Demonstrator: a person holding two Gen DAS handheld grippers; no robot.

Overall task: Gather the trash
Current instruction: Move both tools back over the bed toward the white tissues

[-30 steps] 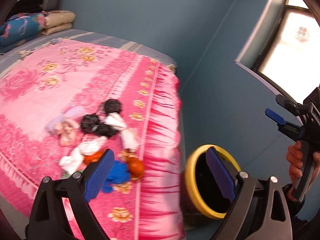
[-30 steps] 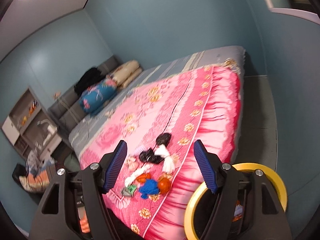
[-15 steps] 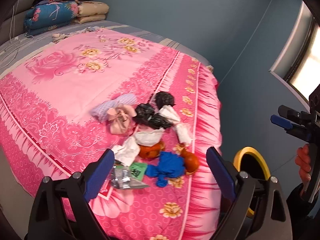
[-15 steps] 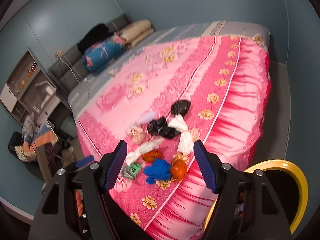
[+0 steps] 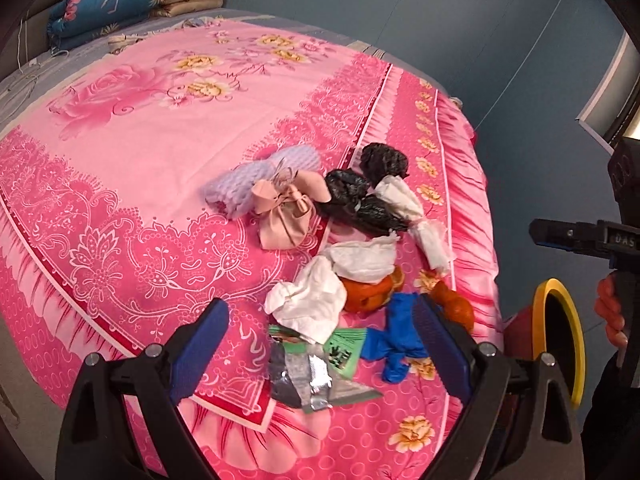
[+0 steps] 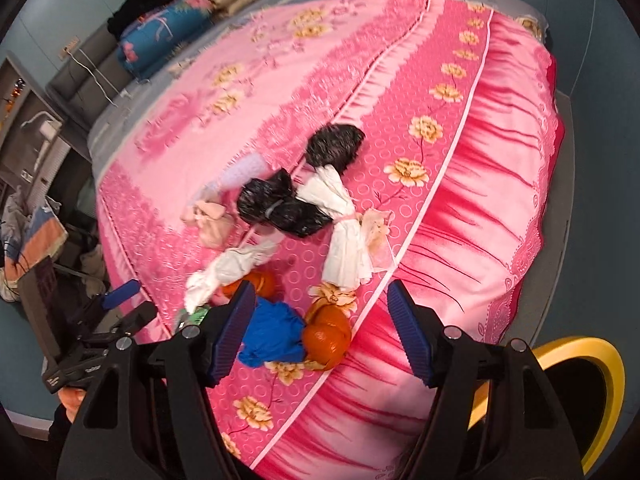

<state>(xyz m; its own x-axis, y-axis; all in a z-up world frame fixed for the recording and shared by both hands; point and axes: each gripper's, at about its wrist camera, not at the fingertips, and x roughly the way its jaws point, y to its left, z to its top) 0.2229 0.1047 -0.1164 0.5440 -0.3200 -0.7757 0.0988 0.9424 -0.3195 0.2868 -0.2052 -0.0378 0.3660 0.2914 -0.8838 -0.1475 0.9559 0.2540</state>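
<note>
Hovering over the near corner of the pink floral bedspread [image 5: 132, 128], the left gripper [image 5: 320, 336] has its blue-padded jaws spread wide with nothing between the pads; a silver foil wrapper [image 5: 298, 376] and a green packet [image 5: 344, 350] lie on the cover below the gap. Trash pile sits bunched near the bed's edge: crumpled white tissue [image 5: 316, 300], orange peel [image 5: 366, 294], a blue crumpled piece [image 5: 396, 344] (material unclear, possibly a glove or bag), two black plastic bags [image 5: 362, 204], a pink drawstring pouch [image 5: 286, 216] and a lilac foam sleeve [image 5: 256, 178]. Right gripper [image 6: 320, 332] likewise stands wide open and empty, above the blue piece and a second lump of orange peel [image 6: 328, 332]; the far tissue twist [image 6: 344, 236] is motion-blurred. Yellow-rimmed bin [image 6: 576, 364] stands on the floor just beside the bed's skirt. Folded bedding [image 5: 120, 0] is stacked at the far end.
</note>
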